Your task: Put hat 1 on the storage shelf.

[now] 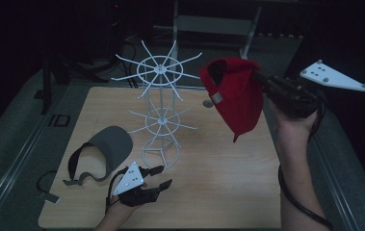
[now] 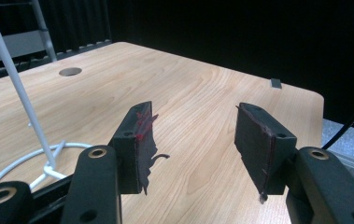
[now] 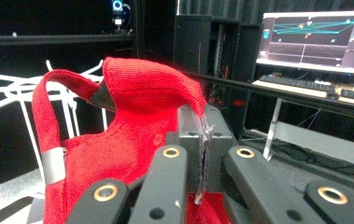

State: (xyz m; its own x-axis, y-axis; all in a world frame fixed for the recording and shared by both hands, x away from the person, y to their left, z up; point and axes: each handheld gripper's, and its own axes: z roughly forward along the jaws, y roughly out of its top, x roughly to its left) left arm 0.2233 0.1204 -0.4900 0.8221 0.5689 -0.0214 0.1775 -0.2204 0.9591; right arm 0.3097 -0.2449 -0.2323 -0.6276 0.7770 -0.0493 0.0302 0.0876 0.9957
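Holding red cap (image 1: 235,98), right jaws shut beside wire rack (image 1: 160,103); left jaws wide, empty.

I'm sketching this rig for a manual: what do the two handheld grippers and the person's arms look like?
Both the left gripper and right gripper are black, each topped by a pale three-cornered plate with studs. Brass-ringed pivots join the links; flat dark pads face inward. A black cable trails from each. Forearms are unsleeved.

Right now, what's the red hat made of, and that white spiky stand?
The red cap looks like soft woven cloth: it droops and folds where the right gripper pinches it. The white rack seems to be thin painted or coated metal wire, with stiff, smooth, slender prongs.
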